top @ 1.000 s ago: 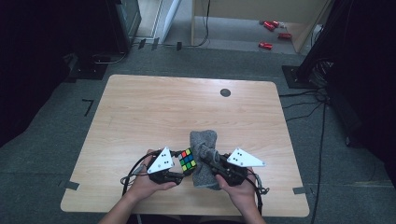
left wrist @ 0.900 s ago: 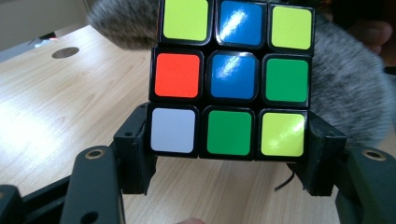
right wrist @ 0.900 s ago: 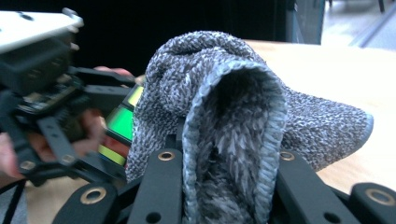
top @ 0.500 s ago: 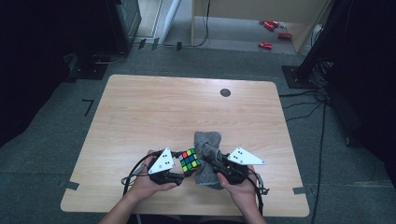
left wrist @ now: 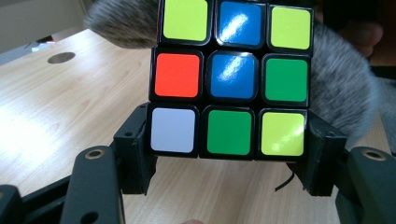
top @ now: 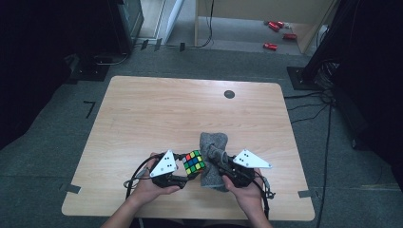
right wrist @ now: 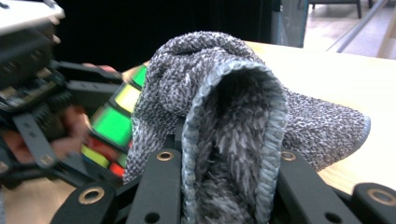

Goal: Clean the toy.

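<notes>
The left gripper is sitting near the table's near edge, just left of the Rubik's cube, and it is clamping that cube between its two black jaws. In the left gripper view the jaws are pressing on the cube's bottom row from either side, with the cube standing clear above the wood and showing a face of yellow-green, blue, orange, green and white tiles. The person's left hand is wrapping the gripper body from below, and a black cable is looping off to the left of it.

Immediately right of the cube, the grey fuzzy cloth is lying in a bunched strip and is touching the cube's right side. The right gripper is reaching in from the cloth's right and is pinching a raised fold of it; in the right gripper view the cloth is standing up between the narrow jaws, its hemmed edge curling over towards the camera, with the cube's green and yellow tiles showing just left of it. The person's right hand is gripping the tool right of the cloth.
</notes>
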{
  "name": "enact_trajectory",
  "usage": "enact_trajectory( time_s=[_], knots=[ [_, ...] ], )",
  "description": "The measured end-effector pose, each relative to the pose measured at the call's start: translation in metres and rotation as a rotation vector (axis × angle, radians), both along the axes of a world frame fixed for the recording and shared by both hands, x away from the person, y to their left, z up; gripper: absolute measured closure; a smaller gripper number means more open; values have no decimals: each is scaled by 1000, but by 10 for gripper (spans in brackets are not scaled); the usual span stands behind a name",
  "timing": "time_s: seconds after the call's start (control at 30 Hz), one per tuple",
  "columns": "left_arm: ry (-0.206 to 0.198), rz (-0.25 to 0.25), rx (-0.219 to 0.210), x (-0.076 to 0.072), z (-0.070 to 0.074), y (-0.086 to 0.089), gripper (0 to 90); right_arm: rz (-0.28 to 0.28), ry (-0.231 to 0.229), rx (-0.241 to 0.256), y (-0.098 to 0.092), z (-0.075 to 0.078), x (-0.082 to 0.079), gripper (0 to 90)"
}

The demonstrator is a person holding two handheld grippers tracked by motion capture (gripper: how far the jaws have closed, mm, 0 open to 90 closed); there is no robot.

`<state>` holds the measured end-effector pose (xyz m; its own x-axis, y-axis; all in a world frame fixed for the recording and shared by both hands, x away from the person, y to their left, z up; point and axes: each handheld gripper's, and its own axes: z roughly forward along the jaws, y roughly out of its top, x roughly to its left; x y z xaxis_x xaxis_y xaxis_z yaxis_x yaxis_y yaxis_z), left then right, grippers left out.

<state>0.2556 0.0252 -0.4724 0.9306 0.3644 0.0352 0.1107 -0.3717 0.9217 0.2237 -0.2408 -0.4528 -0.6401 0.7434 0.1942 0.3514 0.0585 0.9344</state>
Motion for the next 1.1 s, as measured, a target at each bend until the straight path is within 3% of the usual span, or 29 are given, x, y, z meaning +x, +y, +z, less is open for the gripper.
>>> enact_trajectory(
  time_s=[0.17, 0.33, 0.6, 0.93, 1.1],
  knots=[
    [11, 14, -2, 2, -2, 1, 345, 17, -8, -5, 3, 3, -2, 744],
    [11, -6, 8, -2, -3, -4, 345, 42, -42, -3, 9, 9, -7, 743],
    [2, 8, -2, 1, 1, 1, 345, 1, -12, -1, 1, 1, -1, 743],
    [9, 7, -11, 1, 0, 2, 345, 37, -43, -3, 11, 10, -8, 744],
    [2, -9, -7, -2, 0, -1, 345, 31, -36, 13, 9, 10, -6, 744]
  ],
)
